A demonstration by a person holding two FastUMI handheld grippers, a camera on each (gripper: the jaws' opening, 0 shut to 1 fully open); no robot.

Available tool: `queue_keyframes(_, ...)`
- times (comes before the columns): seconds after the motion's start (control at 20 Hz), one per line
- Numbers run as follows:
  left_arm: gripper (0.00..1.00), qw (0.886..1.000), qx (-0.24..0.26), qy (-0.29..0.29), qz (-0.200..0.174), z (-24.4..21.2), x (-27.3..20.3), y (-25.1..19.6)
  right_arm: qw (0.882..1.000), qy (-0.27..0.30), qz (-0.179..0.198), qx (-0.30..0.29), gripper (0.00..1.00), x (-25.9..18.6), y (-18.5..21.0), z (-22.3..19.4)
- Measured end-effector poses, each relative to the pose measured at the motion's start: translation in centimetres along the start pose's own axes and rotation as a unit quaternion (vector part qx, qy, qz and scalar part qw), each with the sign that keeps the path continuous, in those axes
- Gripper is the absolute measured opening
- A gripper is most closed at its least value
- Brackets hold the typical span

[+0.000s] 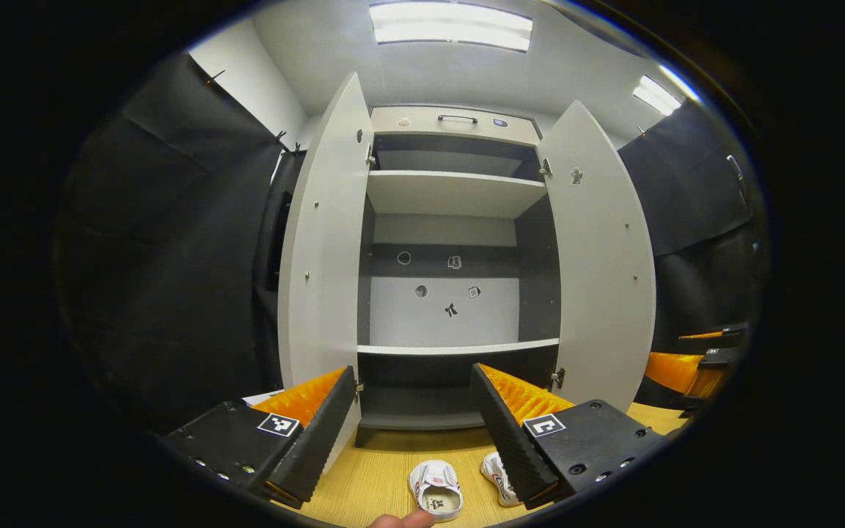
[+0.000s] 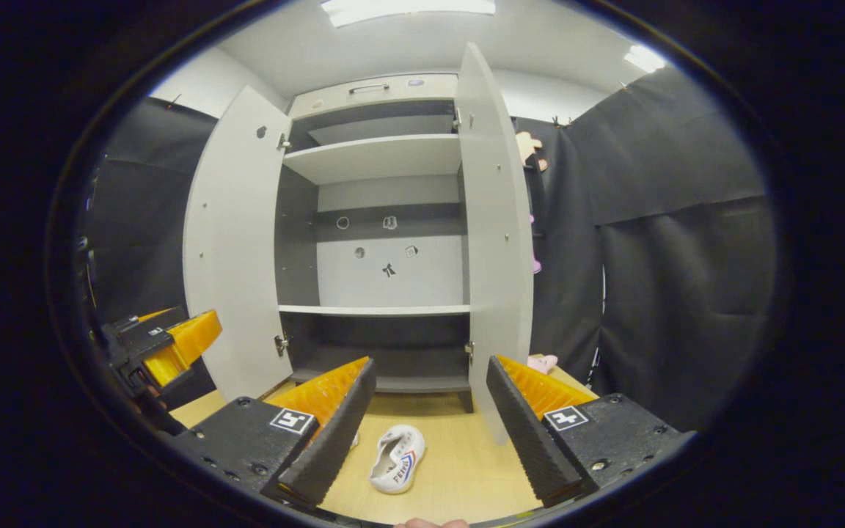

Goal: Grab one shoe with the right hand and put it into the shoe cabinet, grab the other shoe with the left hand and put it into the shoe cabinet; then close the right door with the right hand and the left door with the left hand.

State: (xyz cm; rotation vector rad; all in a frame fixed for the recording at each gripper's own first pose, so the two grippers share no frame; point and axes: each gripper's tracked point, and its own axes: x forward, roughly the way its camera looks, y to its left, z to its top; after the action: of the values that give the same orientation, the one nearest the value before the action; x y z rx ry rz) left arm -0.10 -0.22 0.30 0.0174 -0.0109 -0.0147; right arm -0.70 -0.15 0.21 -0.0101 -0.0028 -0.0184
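On the wooden floor (image 2: 466, 469) before the open shoe cabinet (image 2: 378, 220) lie both shoes; right gripper (image 2: 430, 411), jaws wide and empty, hovers over one shoe (image 2: 397, 458). Descend centred, straddling its sides before closing. Left gripper (image 1: 414, 418) likewise wide, empty.

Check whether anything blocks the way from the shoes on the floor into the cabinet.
Nothing visible does. Both cabinet doors stand wide open, and the shelves look bare. The two shoes lie on the floor in front of the cabinet, below the open left gripper; the right gripper is open too.
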Motion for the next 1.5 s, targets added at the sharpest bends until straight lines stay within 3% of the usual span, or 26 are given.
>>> queue_keyframes(0.25,0.95,1.000,-0.003,0.002,-0.007,-0.3,0.1,-0.5,1.000,-0.003,-0.002,-0.005,0.94,0.0,0.0,0.2)
queue_keyframes(0.3,0.95,1.000,-0.002,0.001,-0.007,-0.2,0.2,-0.5,1.000,-0.002,-0.001,-0.005,0.99,0.0,0.0,0.1)
queue_keyframes(1.05,0.95,1.000,0.001,0.002,0.003,-0.4,0.2,0.5,1.000,0.004,0.001,-0.005,0.99,0.6,0.5,-0.3)
queue_keyframes(1.3,0.95,1.000,0.000,0.002,0.006,-0.5,0.3,1.0,0.999,0.035,0.018,-0.003,0.99,2.5,2.1,-3.0)
queue_keyframes(1.5,0.95,1.000,-0.003,0.008,0.009,-0.9,0.2,1.5,0.996,0.080,0.038,-0.004,0.99,4.8,3.9,-7.8)
